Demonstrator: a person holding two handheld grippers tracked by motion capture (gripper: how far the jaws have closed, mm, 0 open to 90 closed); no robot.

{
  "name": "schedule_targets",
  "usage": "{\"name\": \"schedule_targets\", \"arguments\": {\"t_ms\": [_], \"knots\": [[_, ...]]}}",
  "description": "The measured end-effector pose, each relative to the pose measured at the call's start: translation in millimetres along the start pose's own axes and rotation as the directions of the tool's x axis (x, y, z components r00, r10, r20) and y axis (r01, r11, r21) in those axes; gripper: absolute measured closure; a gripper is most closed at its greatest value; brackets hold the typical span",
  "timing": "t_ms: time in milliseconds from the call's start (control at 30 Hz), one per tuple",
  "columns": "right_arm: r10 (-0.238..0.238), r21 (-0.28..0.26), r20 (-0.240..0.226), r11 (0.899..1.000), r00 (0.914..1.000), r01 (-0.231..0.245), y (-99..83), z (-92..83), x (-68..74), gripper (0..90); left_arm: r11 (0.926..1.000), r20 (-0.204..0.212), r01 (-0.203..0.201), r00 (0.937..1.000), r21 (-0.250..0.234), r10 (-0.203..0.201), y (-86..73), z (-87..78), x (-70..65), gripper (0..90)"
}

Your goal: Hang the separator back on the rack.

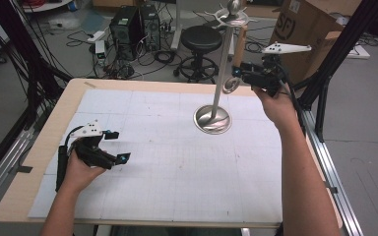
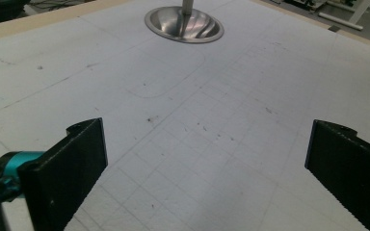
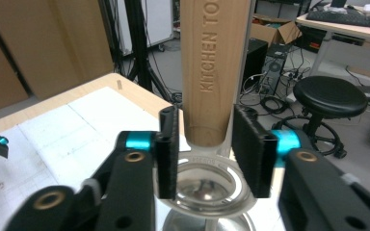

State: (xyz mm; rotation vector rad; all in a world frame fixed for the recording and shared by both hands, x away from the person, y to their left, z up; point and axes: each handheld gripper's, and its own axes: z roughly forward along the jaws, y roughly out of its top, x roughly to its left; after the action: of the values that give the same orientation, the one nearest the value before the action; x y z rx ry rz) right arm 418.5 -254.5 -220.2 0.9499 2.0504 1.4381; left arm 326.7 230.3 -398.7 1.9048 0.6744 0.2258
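Utensil stand (image 1: 225, 64) is placed on the table (image 1: 39, 147) toward its far right corner: round steel base (image 1: 212, 119) on the white grid mat (image 1: 177, 162), thin pole vertical, hook crown on top. A wooden-handled kitchen tool (image 3: 213, 72) is hung from the crown just right of the pole; handle stamped "KITCHEN TO…", long axis vertical, metal ring end (image 3: 207, 185) at the bottom, clear of the mat. Right gripper (image 3: 206, 150) is raised at the tool's lower end, approaching from the table's right edge side; the handle's bottom is bracketed by the jaws, which stand narrow, and thin gaps are seen on both sides of the wood, so pads appear off it and the tool is judged to be carried by its hook rather than by the grip. Key relation: tool sits directly ahead, between the right jaws, axis crossing the jaw line at a right angle, so only closing or backing off is needed. Left gripper (image 1: 112, 146) is rested on the mat near the left edge, jaws wide, nothing between them, well apart from the stand; right hand is the nearer by far.
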Motion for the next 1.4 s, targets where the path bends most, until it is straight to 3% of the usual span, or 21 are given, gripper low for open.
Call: {"name": "schedule_targets", "arguments": {"t_ms": [267,667,1100,1400], "knots": [[-0.028,-0.003,0.013,1.000,0.9995,0.029,1.5,-9.6,6.6,59.1,0.9999,0.000,0.003,1.0000,-0.011,-0.003,0.2,-2.0,0.6,1.6],[-0.049,-0.058,0.027,0.997,0.9985,0.050,4.8,-35.1,13.0,58.9,0.9999,-0.001,0.003,1.0000,-0.012,-0.003,0.4,-1.7,0.5,1.6],[-0.085,-0.101,-0.021,0.991,0.9962,0.083,-7.4,-57.0,31.1,55.1,1.0000,-0.004,0.004,1.0000,-0.006,-0.004,0.2,-1.2,0.1,1.7],[-0.095,-0.118,-0.061,0.989,0.9936,0.088,-27.1,-66.6,40.9,51.9,1.0000,-0.001,-0.002,1.0000,-0.006,0.002,0.5,-0.5,-1.1,1.6]]}}
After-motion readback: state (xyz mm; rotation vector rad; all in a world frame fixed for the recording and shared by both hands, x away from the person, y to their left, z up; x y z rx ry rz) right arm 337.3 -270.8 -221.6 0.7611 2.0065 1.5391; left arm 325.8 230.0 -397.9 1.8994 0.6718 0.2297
